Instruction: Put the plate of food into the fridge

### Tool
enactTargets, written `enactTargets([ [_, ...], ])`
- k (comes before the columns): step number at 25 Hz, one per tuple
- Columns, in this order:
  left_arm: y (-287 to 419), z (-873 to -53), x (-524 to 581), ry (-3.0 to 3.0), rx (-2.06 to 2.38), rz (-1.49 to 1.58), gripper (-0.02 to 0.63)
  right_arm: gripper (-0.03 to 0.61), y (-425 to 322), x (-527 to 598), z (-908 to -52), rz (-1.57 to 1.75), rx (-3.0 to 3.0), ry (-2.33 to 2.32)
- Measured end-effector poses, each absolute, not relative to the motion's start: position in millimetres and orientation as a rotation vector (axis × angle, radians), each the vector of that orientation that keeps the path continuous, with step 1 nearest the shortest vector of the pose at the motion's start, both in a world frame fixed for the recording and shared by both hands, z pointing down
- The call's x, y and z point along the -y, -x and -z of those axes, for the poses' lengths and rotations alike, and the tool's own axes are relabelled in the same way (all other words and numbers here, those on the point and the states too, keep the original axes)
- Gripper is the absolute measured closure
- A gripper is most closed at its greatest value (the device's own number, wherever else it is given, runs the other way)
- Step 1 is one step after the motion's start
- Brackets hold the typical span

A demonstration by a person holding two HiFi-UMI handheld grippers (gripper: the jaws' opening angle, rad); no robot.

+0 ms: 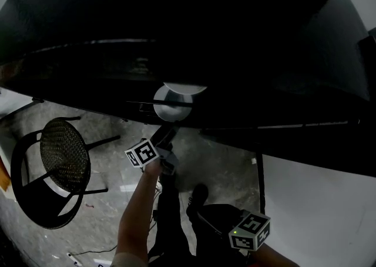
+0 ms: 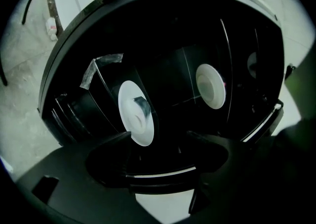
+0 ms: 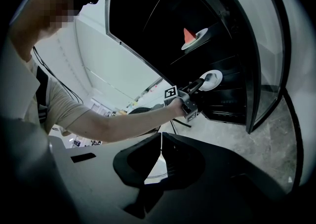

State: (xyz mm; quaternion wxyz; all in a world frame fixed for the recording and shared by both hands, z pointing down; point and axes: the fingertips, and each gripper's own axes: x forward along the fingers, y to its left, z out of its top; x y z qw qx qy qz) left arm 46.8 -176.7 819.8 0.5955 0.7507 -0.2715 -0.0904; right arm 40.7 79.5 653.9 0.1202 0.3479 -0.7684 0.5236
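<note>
Closest to us, low at the right of the head view, our right gripper [image 3: 160, 141] hangs with its jaws pressed together and nothing between them. It points slantwise down toward the grey concrete floor [image 1: 223, 166].

Farther out, our bare forearm [image 1: 136, 207] carries our left gripper [image 2: 159, 136] up to the open black fridge [image 1: 176, 24]. Its jaws are spread wide and pinch nothing.

We see the white plate [image 2: 136, 112] inside the fridge, on the lower of the two levels in view. It sits just ahead of the spread jaws. Its rim lies right by one jaw tip, and we cannot tell whether the two touch. A small dark patch shows on the plate's face, but it is too dim for us to say what it is.

On the level above, a second white plate [image 3: 193, 39] carries an orange-red wedge of food [image 3: 188, 34].

From the right gripper view, the fridge's glass door [image 3: 269, 70] stands swung open at the right.

Well apart from the fridge, a black chair [image 1: 61, 166] with a round mesh seat stands on the floor, at the left of the head view.
</note>
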Motion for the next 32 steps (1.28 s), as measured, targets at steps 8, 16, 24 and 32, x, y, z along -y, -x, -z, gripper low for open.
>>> enactTargets([
  [8, -49.9, -823.7, 189.6, -1.754, 0.643, 0.208, 0.282, 0.555, -39.9, -86.2, -657.5, -1.548, 2.228, -1.036],
  [16, -55.9, -822.1, 207.1, -1.8, 0.649, 0.186, 0.282, 0.555, -42.0, -83.5, -657.2, -1.563, 2.213, -1.067],
  [24, -61.4, -825.7, 217.5, -1.827, 0.659, 0.174, 0.282, 0.555, -45.1, -79.4, -658.4, -1.567, 2.208, -1.084],
  [32, -66.6, -825.5, 224.2, -1.845, 0.669, 0.165, 0.282, 0.555, -47.9, -81.3, -657.5, -1.565, 2.205, -1.091],
])
